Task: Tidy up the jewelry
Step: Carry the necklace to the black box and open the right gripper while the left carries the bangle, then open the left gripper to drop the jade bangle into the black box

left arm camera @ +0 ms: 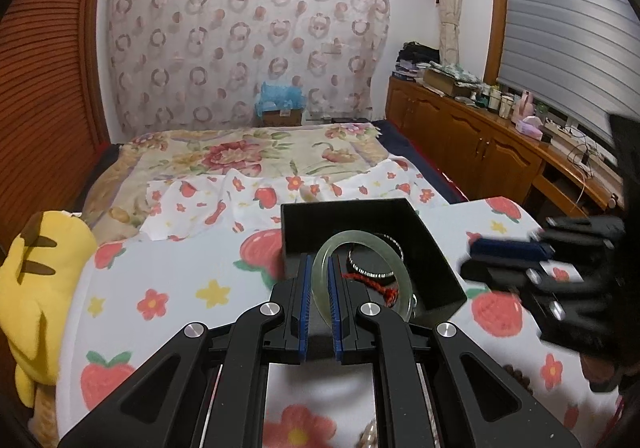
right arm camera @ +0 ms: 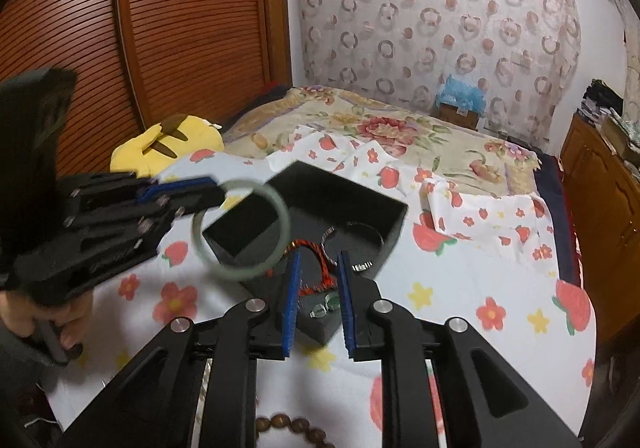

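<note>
Jaws of the left gripper point(left arm camera: 318, 268) pinch the rim of a pale green jade bangle point(left arm camera: 362, 272), holding it in the air over the near edge of an open black jewelry box point(left arm camera: 416, 232); jaws of the right gripper point(right arm camera: 318, 268) stand slightly spread with nothing pressed between them, poised over the box's near corner. Inside the box lie a red braided cord bracelet point(right arm camera: 320, 268), a silver bangle point(left arm camera: 374, 266) and some small silvery pieces point(right arm camera: 326, 306). The box sits on a strawberry-print cloth point(left arm camera: 168, 288) spread over what looks like a desk beside a bed. The bangle is likely hard, smooth and brittle, held only at its rim, so it could slip or swing and strike the box edge or the pieces below. With both grippers crowding one box, they could also knock together. A wooden bead string point(right arm camera: 288, 426) is cut off at the bottom edge, the left gripper appears motion-blurred in the right view, and the small silvery pieces are too small to name.
</note>
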